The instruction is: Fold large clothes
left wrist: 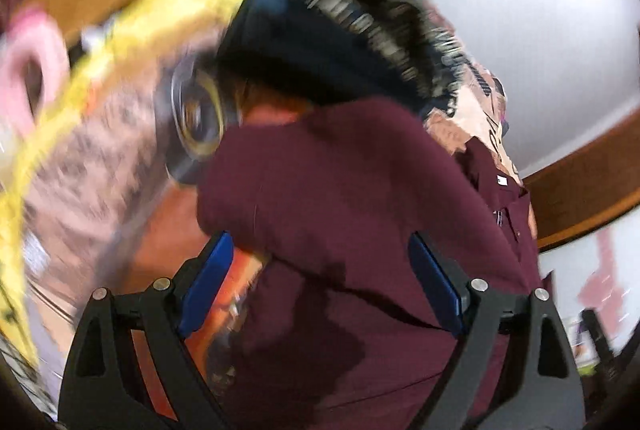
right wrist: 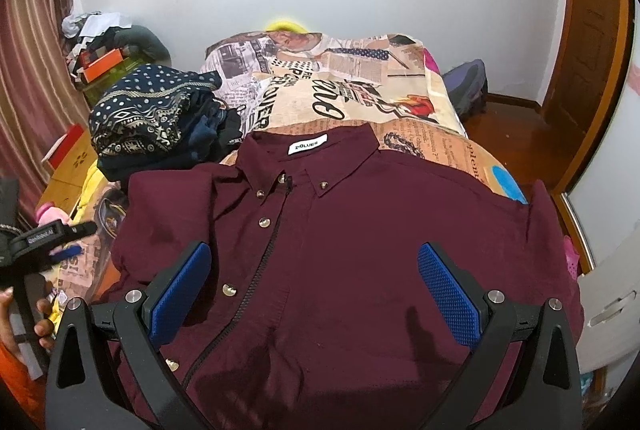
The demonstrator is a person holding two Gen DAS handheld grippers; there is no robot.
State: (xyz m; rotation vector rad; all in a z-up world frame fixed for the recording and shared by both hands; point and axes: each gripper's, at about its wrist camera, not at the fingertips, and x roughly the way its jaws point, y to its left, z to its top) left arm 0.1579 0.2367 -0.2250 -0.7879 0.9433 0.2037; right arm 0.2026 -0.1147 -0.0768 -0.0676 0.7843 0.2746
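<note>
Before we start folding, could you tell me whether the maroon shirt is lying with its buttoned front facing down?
No, the maroon shirt lies front up on the bed, its buttons and collar label showing.

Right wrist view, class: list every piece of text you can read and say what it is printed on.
"Z BLUES", roughly: white neck label of the maroon shirt.
"ene", large black script: newspaper-print bedsheet.
Bedsheet's small newsprint columns: too small to read.
Left tool's lettering: blurred.

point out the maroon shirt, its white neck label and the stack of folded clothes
maroon shirt [right wrist: 360, 230], right wrist view, on the chest panel
white neck label [right wrist: 307, 147], right wrist view, on the label's middle
stack of folded clothes [right wrist: 152, 110], right wrist view, on the top patterned piece
</note>
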